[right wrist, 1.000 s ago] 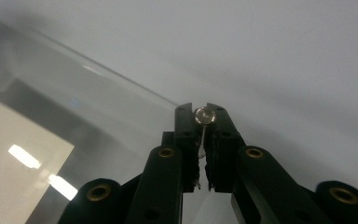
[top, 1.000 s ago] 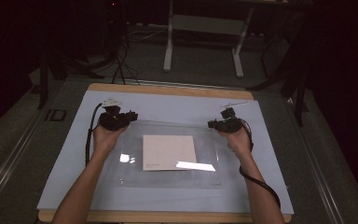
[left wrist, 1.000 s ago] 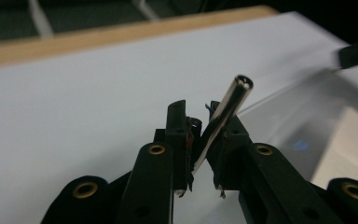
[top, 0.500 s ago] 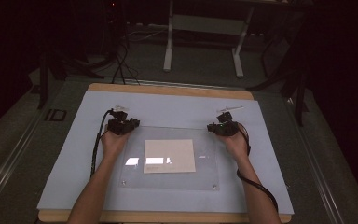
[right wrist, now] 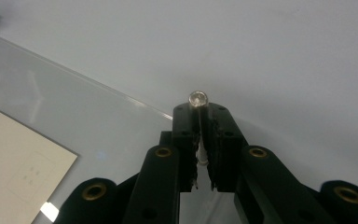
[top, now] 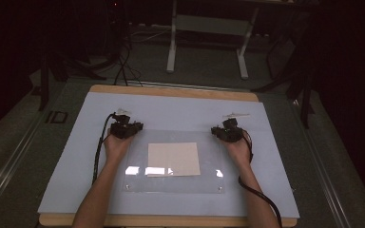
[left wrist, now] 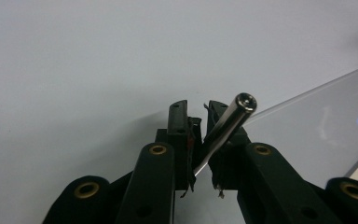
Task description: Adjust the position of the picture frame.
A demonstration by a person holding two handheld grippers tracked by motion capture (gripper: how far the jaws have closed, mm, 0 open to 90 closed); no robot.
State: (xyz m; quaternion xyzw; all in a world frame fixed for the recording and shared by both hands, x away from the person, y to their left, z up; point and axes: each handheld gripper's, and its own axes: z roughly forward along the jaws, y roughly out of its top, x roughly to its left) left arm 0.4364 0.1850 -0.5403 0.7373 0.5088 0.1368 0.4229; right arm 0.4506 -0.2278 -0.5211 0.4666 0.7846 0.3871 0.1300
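Both grippers (top: 132, 127) (top: 220, 131) clamped on steel pins (left wrist: 228, 122) (right wrist: 198, 100) at sheet's (top: 171, 183) far corners; lower each plumb into its hole.

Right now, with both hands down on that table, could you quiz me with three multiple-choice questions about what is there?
1. Where does the cream sheet lie?
A. under the clear plate
B. on the floor
C. on the far table edge

2. How many metal pins are held?
A. none
B. two
C. four

3. How do the jaws of the left gripper stand?
A. spread wide and empty
B. shut on a pin
C. shut on the sheet

Answers: 1 A, the plate's glare runs across the sheet. 2 B, the left pin and the right pin, one per gripper. 3 B, the pin sticks out between them.
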